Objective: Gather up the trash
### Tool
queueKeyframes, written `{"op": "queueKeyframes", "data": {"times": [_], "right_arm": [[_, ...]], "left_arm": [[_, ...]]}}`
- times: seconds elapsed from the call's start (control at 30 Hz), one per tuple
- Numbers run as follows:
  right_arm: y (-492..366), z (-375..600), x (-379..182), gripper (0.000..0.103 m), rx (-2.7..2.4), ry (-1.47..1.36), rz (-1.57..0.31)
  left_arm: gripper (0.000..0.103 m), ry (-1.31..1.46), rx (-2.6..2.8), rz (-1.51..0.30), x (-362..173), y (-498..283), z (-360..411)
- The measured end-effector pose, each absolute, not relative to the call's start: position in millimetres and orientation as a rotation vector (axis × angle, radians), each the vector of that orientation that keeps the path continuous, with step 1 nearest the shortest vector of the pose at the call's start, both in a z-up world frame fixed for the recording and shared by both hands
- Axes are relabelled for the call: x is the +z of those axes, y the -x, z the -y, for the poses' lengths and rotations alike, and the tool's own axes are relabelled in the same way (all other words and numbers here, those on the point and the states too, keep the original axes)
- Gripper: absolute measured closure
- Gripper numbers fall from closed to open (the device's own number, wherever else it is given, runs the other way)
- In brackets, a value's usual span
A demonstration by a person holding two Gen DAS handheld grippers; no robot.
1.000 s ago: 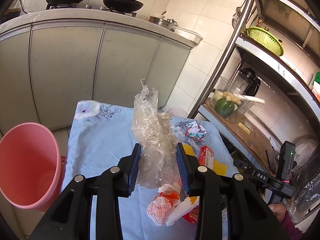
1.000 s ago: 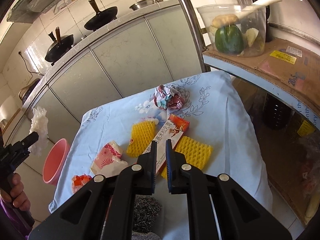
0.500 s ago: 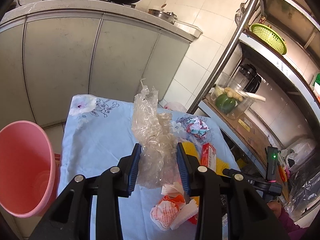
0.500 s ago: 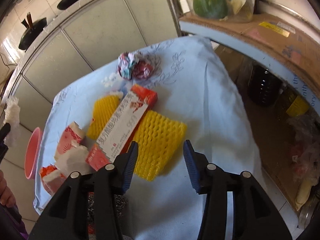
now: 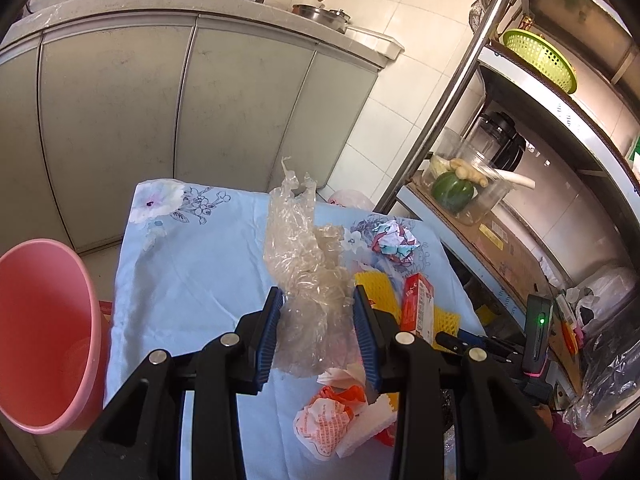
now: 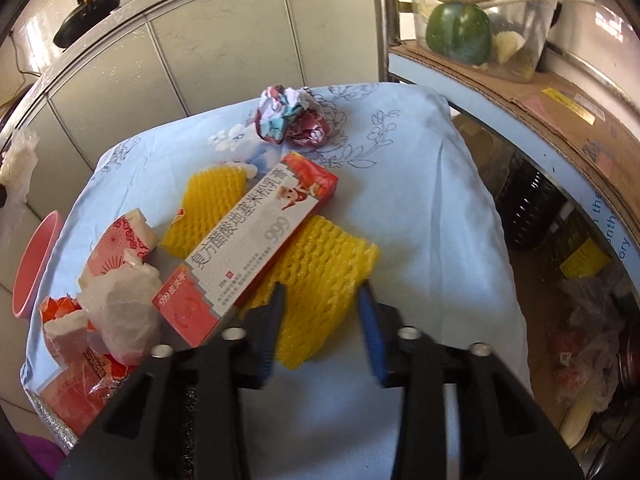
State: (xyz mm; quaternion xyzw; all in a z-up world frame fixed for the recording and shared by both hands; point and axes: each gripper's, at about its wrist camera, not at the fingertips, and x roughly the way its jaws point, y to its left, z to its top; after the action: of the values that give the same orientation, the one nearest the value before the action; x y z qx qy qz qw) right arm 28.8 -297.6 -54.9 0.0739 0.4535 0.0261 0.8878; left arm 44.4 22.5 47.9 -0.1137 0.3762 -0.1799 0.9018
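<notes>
My left gripper point(image 5: 316, 320) is shut on a crumpled clear plastic bag point(image 5: 308, 260) and holds it above the blue flowered tablecloth point(image 5: 192, 264). A pink bin point(image 5: 44, 336) stands on the floor to its left. My right gripper point(image 6: 322, 316) is open, its jaws on either side of the near end of a yellow foam net point(image 6: 320, 276). A red and white carton point(image 6: 256, 240) lies across that net and a second yellow net point(image 6: 208, 208). A crumpled paper ball point(image 6: 288, 120) lies farther back. Red and white wrappers point(image 6: 116, 280) lie at the left.
Grey kitchen cabinets point(image 5: 120, 100) stand behind the table. A metal shelf rack point(image 5: 540, 184) with a clear tub of vegetables point(image 6: 472, 28) stands on the right, close to the table edge. Bags and bottles point(image 6: 532, 208) fill the space under it.
My right gripper has opened and moved forward and down over the near yellow foam net. My left gripper has lifted slightly with the plastic bag still in it.
</notes>
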Motion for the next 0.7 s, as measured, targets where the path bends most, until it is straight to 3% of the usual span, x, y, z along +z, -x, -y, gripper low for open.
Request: {"op": "queueKeyframes", "data": {"times": [0.03, 0.1, 0.7], "right_arm": [[-28, 298, -53, 0.088, 0.056, -0.152, -0.935], [-26, 300, -48, 0.093, 0.063, -0.158, -0.913], [-13, 285, 40, 0.093, 0.175, -0.188, -0.683]], "left_arm": [[0.068, 0.233, -0.369, -0.776, 49, -44, -22], [0.068, 0.232, -0.361, -0.774, 51, -44, -22], [0.068, 0.270, -0.342, -0.718, 63, -35, -39]]}}
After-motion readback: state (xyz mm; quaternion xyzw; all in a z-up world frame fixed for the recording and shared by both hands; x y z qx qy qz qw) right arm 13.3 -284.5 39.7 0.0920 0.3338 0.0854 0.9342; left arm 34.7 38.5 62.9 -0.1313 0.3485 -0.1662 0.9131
